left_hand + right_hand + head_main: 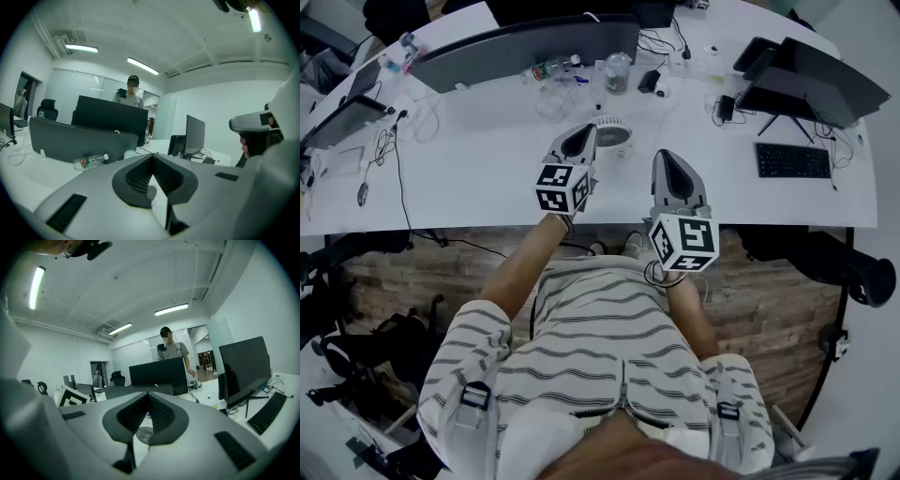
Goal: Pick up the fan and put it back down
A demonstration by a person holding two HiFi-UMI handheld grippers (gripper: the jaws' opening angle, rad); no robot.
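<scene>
Desk (487, 187), white, curved, fan (612, 133), monitors (534, 52), keyboard (794, 160), wood floor (769, 309)

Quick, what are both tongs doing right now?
Left tongs: closed, holding nothing.
Right tongs: closed, holding nothing; the fan shows beyond them.

My head camera looks steeply down from above the operator, taking in the white desk (487, 159), the left gripper (581, 136) and the right gripper (671, 164) close below. Each gripper's camera sits just behind its own jaws and faces almost level across the desk. Both share the dark monitor (110, 117) and the standing person (169, 345) beyond, and the right one also catches the keyboard (269, 411) that I see from above.
</scene>
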